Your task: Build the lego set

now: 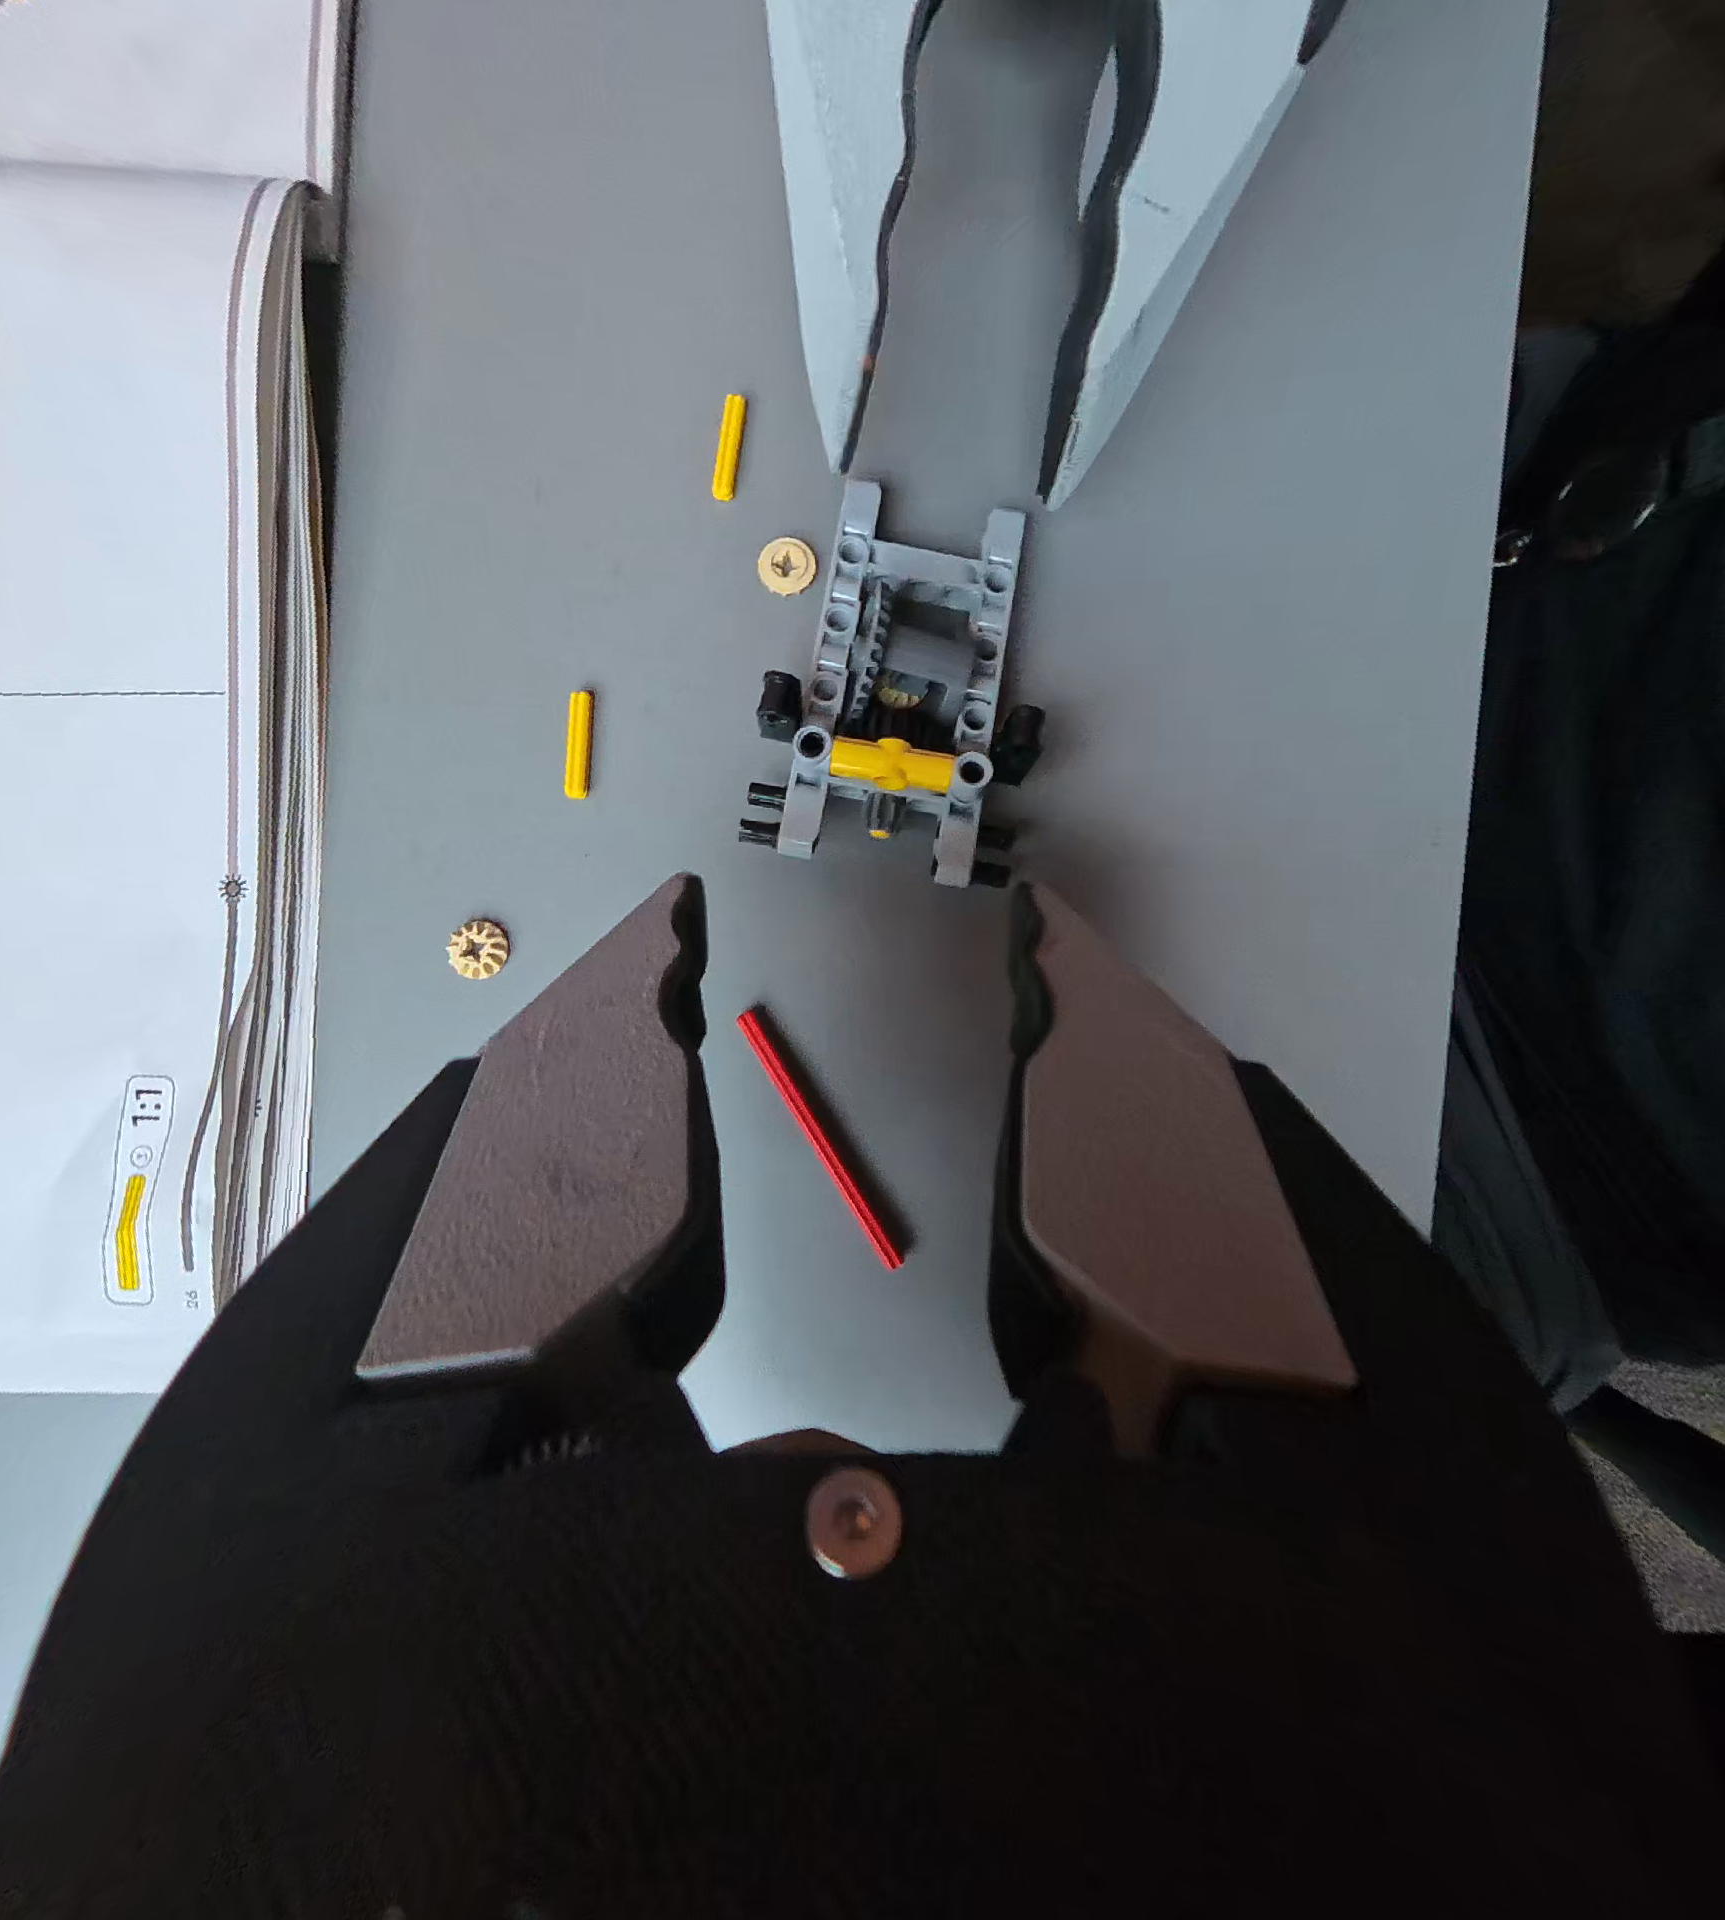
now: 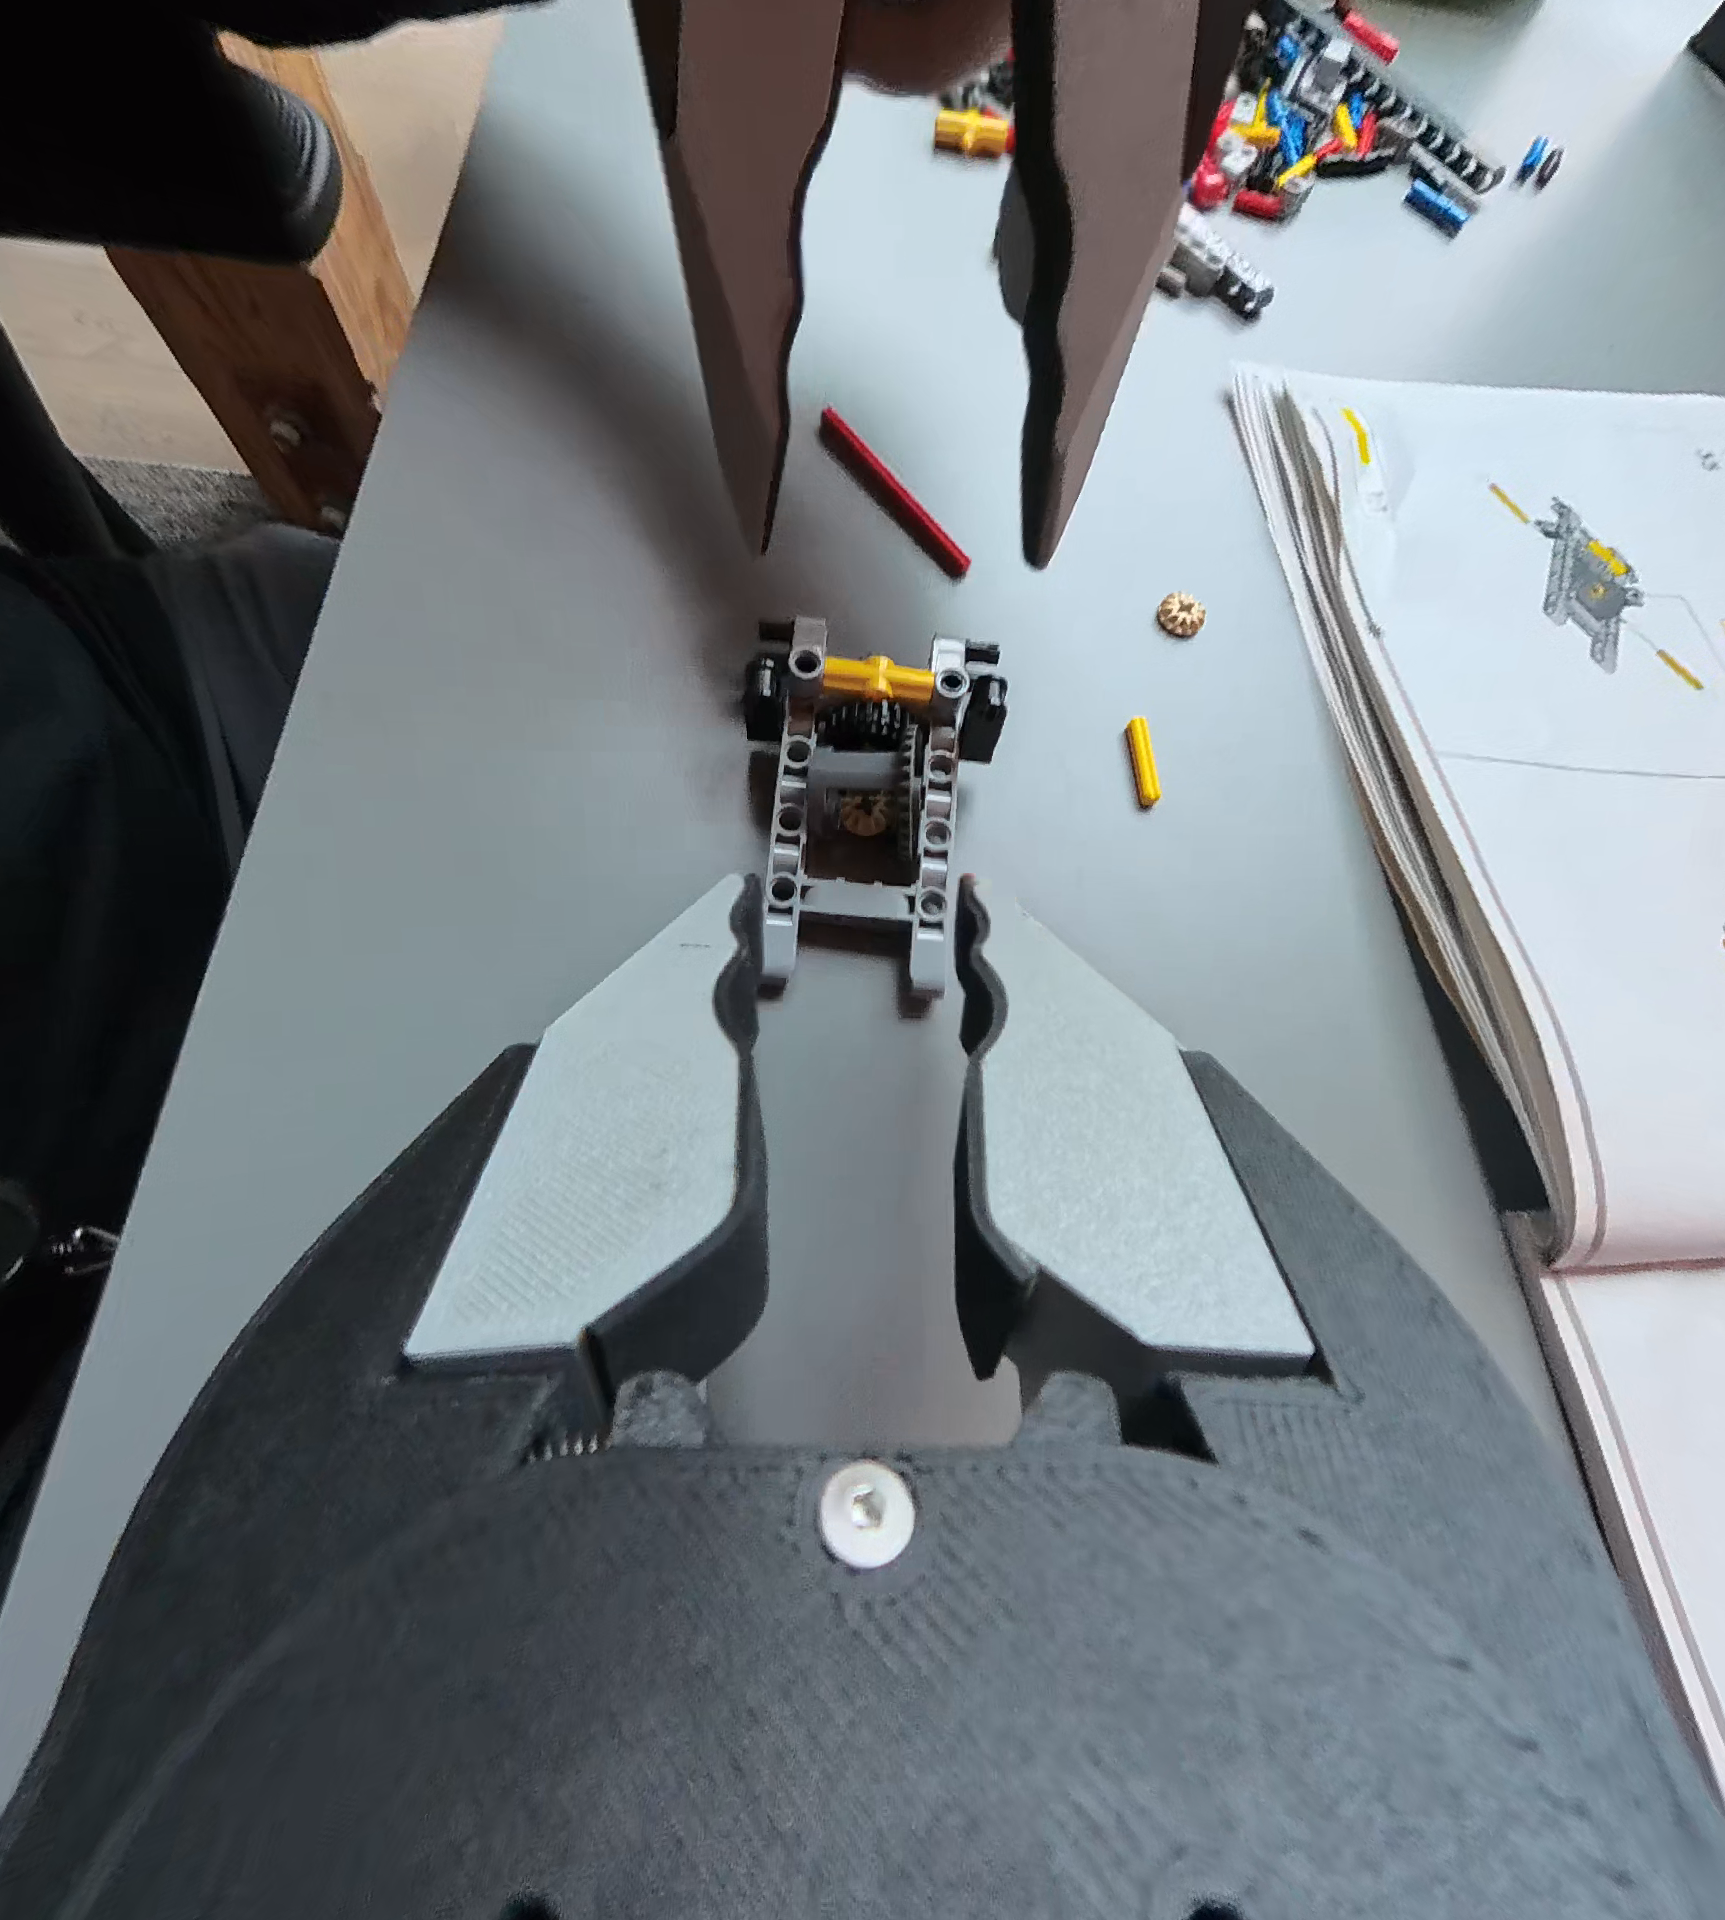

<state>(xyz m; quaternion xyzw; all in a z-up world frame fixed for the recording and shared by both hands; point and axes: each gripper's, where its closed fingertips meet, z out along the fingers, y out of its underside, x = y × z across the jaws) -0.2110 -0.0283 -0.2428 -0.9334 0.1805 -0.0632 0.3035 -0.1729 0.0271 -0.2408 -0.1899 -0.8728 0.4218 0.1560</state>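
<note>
Left wrist view: brown left gripper [image 1: 858, 940] over the grey table [image 1: 546, 260], fingers spread wide, nothing between them but bare table and the red axle [image 1: 822, 1138].
Right wrist view: grey right gripper [image 2: 858, 935], fingers apart, tips either side of the near end of the frame [image 2: 863, 790]; whether the pads touch the beams, cannot tell.
Frame: grey beam assembly lying flat on the table between the two grippers, yellow connector [image 2: 879, 677] across the end nearer the left gripper, black pins sticking out at that end, gears inside.
Frame in left view: same assembly [image 1: 899, 686] just beyond the brown tips, apart from them.
Red axle: lies slanted on the table under the gap of the left gripper, touching neither finger.
Yellow axles: two short ones on the table, one [image 1: 578, 744] beside the frame, one [image 1: 729, 447] farther along near the right gripper's tip.
Tan gears: one [image 1: 479, 948] close to the left gripper's finger, one [image 1: 786, 564] just beside the frame's far end.
Booklet: open manual [image 1: 89, 727] flat at the table's edge, well apart from the frame.
Loose parts: mixed pile [image 2: 1357, 114] of red, blue, yellow and black pieces at the far end of the table, behind the left gripper.
</note>
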